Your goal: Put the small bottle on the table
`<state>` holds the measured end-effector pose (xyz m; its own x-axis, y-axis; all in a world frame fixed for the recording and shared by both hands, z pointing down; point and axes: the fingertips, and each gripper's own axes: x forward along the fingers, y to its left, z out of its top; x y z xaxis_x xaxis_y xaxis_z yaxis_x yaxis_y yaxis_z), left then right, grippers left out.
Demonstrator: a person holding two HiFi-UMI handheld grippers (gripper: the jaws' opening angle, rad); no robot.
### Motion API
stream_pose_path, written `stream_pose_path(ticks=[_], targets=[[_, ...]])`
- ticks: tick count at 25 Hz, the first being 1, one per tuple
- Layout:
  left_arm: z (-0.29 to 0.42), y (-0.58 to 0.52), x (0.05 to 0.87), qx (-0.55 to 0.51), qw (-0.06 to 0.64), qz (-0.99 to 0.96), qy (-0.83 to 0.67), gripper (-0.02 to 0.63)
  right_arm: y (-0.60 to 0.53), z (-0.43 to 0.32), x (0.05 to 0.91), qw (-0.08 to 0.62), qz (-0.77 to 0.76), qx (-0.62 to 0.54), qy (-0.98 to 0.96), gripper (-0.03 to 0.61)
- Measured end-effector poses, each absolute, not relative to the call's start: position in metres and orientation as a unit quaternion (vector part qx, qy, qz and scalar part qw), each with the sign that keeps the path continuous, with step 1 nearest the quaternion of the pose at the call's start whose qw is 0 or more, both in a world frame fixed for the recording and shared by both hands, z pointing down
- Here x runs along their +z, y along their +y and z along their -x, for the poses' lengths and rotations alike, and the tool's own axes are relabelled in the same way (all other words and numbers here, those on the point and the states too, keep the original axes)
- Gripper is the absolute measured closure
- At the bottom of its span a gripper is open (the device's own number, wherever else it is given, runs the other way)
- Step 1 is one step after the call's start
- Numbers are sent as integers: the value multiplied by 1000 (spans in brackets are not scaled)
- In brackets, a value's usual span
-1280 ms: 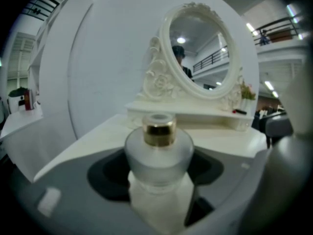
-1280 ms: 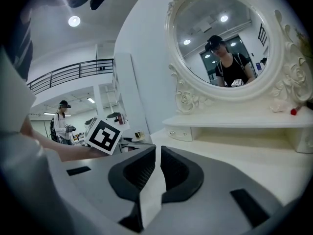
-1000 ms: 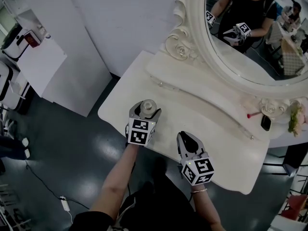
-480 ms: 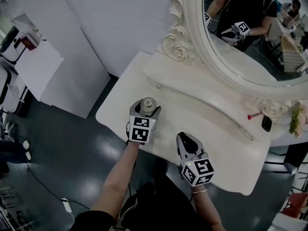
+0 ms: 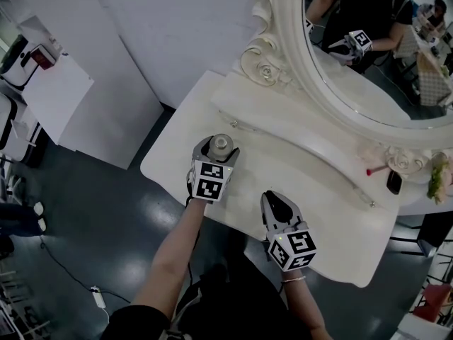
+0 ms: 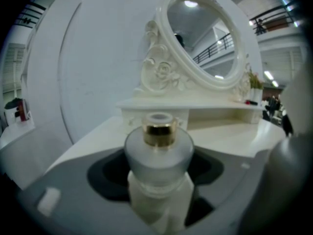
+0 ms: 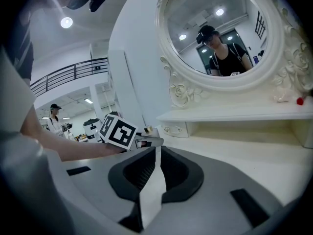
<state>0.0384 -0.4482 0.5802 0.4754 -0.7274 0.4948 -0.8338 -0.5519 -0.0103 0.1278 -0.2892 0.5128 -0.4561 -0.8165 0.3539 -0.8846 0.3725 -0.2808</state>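
Left tool grips a round frosted bottle with gold collar; right tool closed, empty.

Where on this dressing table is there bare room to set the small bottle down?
The tabletop is bare from the right gripper to its right end, and also between the left gripper, shut on the small bottle, and the raised shelf. Only the shelf's right end is crowded: a red item, a black item, flowers.
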Motion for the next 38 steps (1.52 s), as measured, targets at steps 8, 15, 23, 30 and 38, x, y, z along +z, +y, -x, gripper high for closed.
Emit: stream_pose_path(ticks=[8,15,23,30,38], targets=[[-42,-457,582,231,124,-850,-457,276,-289,-129,511,78,-515,218,-825,572],[-41,-454,574,215,122,-852,-462,241,-284,-130,510,77,-517,219,-824,572],[-30,-436,540,178,123,-856,-470,253,-278,-130,506,70,-520,215,-823,572],[-12,-412,521,153,126,-853,-483,285,-266,-126,496,64,-523,203,-825,572],[19,-371,514,146,127,-847,-495,377,-250,-119,483,56,-524,189,-829,572]])
